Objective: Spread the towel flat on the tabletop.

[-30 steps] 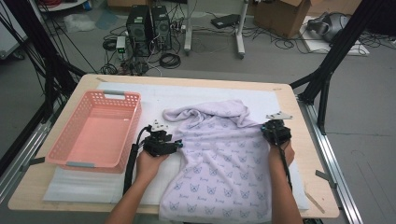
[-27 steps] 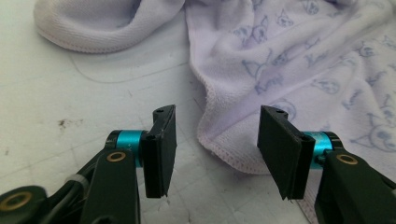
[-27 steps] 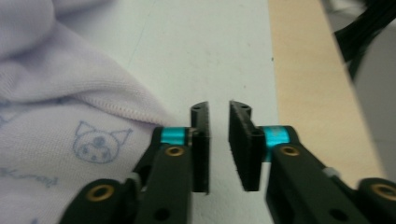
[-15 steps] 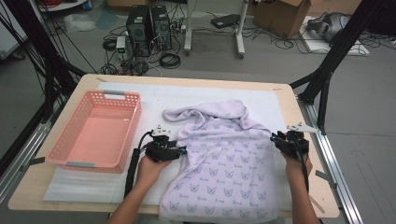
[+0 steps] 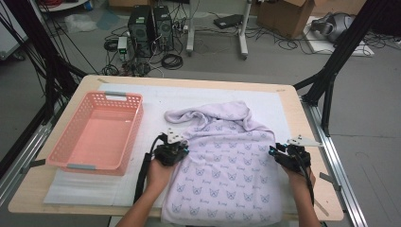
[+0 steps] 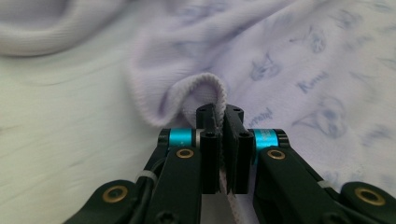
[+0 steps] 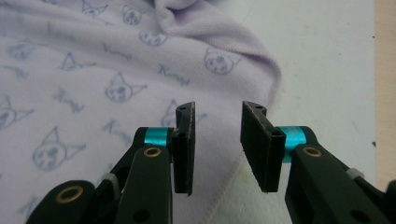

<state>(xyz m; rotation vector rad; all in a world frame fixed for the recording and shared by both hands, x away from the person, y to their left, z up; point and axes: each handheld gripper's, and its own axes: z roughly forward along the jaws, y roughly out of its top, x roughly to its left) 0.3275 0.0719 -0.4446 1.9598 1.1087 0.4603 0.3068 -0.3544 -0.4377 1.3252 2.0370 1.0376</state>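
Observation:
A lilac hooded garment (image 5: 222,161) printed with cat faces lies flat on the white mat, hood toward the far side. My left gripper (image 5: 176,150) sits at its left edge. In the left gripper view its jaws have just been closing, and the left gripper (image 6: 220,112) is now shut on a raised fold of the garment's hem (image 6: 205,84). My right gripper (image 5: 279,153) is at the garment's right edge. In the right gripper view the right gripper (image 7: 217,112) has just been opening its jaws; they stand apart above the cloth's edge (image 7: 261,70), pinching nothing.
A pink plastic basket (image 5: 71,153) stands on the left part of the table, close to my left hand. The white mat (image 5: 156,101) covers most of the wooden tabletop (image 5: 312,142). Computers, cables and boxes sit on the floor beyond.
My right gripper has moved outward and toward the near side, from the garment's top to its right edge, and let go. The cloth is spread wider. My left gripper stayed and shut on the hem.

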